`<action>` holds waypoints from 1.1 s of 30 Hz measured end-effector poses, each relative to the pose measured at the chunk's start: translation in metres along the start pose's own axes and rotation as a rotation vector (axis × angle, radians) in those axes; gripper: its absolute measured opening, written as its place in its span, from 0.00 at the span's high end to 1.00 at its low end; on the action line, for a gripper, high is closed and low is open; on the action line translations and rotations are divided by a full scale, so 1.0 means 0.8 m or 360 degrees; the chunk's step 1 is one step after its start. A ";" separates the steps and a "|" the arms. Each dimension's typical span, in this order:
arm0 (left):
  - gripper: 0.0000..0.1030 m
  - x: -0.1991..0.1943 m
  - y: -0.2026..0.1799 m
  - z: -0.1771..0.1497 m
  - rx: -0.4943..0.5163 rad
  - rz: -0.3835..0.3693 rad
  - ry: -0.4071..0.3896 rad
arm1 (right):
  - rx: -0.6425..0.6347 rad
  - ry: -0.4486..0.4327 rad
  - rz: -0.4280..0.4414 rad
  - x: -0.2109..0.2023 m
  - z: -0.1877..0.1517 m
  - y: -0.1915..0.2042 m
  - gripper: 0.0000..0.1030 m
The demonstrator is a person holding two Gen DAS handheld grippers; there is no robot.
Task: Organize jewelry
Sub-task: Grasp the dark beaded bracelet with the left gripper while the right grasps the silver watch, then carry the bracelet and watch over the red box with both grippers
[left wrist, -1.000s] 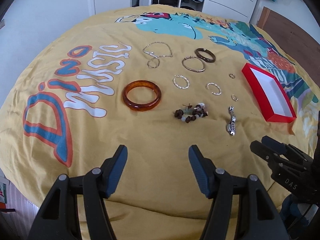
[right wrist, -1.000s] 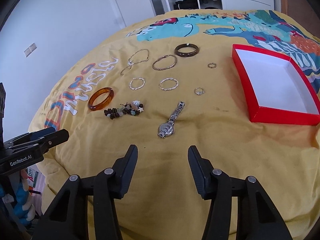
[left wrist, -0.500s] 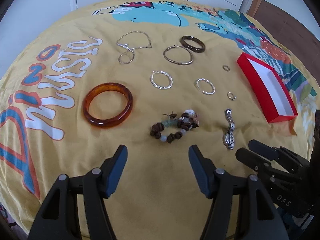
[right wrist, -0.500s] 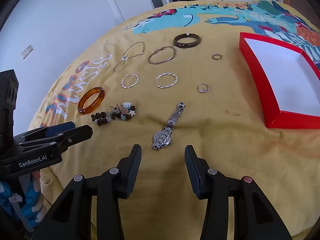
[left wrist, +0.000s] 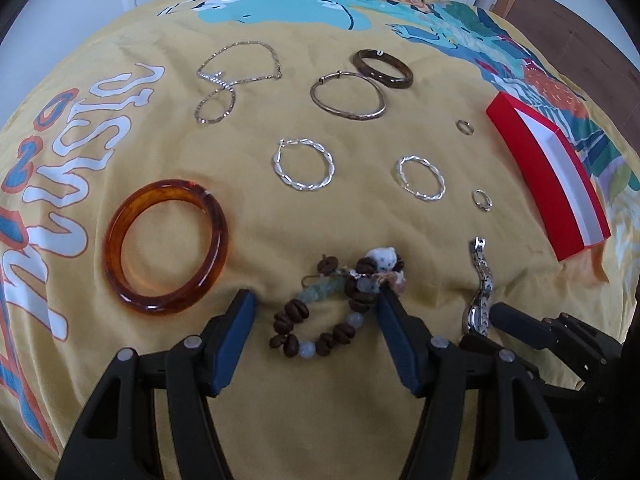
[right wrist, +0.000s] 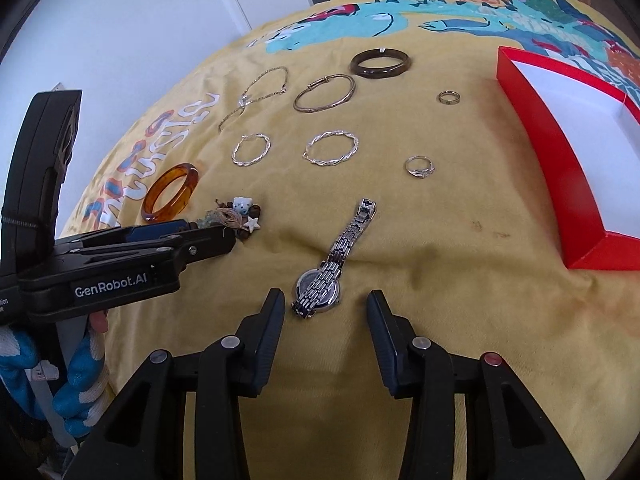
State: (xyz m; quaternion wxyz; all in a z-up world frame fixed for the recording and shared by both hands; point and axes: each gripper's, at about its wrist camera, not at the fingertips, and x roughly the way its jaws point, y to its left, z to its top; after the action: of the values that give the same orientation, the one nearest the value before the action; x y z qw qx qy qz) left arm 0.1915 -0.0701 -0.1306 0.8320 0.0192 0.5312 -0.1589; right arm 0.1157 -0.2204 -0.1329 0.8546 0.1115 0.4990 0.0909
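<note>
Jewelry lies spread on a yellow printed bedspread. My left gripper (left wrist: 314, 300) is open, low over the bed, its fingers on either side of a brown bead bracelet (left wrist: 320, 320) with a small white bear charm. My right gripper (right wrist: 324, 300) is open, its fingers flanking the face of a silver watch (right wrist: 336, 264), which also shows in the left wrist view (left wrist: 478, 292). An amber bangle (left wrist: 164, 246) lies to the left. A red box with a white inside (right wrist: 580, 120) stands empty at the right.
Further back lie two twisted silver hoops (left wrist: 306, 164) (left wrist: 421, 178), two small rings (right wrist: 420, 166) (right wrist: 448, 97), a thin gold bangle (left wrist: 348, 96), a dark brown bangle (left wrist: 382, 69) and a chain necklace (left wrist: 236, 70). A wardrobe and white wall stand behind the bed.
Both grippers have moved forward and down toward the bed. The left now brackets the bead bracelet, the right brackets the watch face. The right gripper's opening has narrowed slightly.
</note>
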 end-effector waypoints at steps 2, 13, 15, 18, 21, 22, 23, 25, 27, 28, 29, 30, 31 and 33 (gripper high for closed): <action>0.42 0.001 -0.001 0.002 0.0011 0.0000 -0.0008 | -0.0005 -0.0004 -0.0002 0.004 0.003 0.000 0.62; 0.90 -0.003 -0.010 -0.002 0.0043 0.0058 -0.0012 | -0.0006 0.0000 0.0027 0.016 0.011 -0.003 0.76; 0.91 -0.009 -0.011 -0.003 0.0038 0.0047 -0.0015 | -0.0003 0.0002 0.0042 0.012 0.010 -0.003 0.77; 0.91 -0.020 -0.011 -0.005 0.0015 0.0017 -0.0023 | 0.0005 -0.0004 0.0058 0.004 0.006 -0.001 0.77; 0.91 -0.033 -0.016 -0.010 0.0006 0.0011 -0.0037 | 0.0021 -0.0019 0.0087 -0.007 0.001 0.000 0.77; 0.91 -0.038 -0.018 -0.011 0.0010 0.0015 -0.0043 | 0.0027 -0.0026 0.0098 -0.011 -0.001 0.000 0.77; 0.91 -0.043 -0.020 -0.013 0.0015 0.0017 -0.0050 | 0.0036 -0.0034 0.0110 -0.015 -0.003 0.000 0.77; 0.91 -0.055 -0.025 -0.015 0.0017 0.0016 -0.0067 | 0.0057 -0.0052 0.0132 -0.025 -0.005 0.000 0.77; 0.91 -0.067 -0.028 -0.016 0.0015 0.0013 -0.0084 | 0.0069 -0.0065 0.0143 -0.031 -0.006 0.000 0.77; 0.91 -0.073 -0.030 -0.015 0.0014 0.0013 -0.0094 | 0.0088 -0.0090 0.0167 -0.042 -0.007 -0.001 0.77; 0.91 -0.080 -0.032 -0.015 0.0015 0.0012 -0.0106 | 0.0099 -0.0107 0.0180 -0.049 -0.007 -0.001 0.77; 0.91 -0.085 -0.035 -0.014 0.0016 0.0011 -0.0116 | 0.0110 -0.0122 0.0192 -0.056 -0.008 -0.001 0.77; 0.91 -0.091 -0.038 -0.014 0.0018 0.0009 -0.0128 | 0.0117 -0.0139 0.0202 -0.063 -0.008 -0.002 0.77; 0.91 -0.103 -0.045 -0.012 0.0029 0.0008 -0.0151 | 0.0124 -0.0159 0.0211 -0.070 -0.008 -0.002 0.77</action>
State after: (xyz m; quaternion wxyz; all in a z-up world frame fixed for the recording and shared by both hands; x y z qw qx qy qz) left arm 0.1413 -0.0827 -0.0564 0.8565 0.0204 0.4895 -0.1624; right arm 0.0829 -0.2366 -0.0895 0.8655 0.1818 0.4504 0.1222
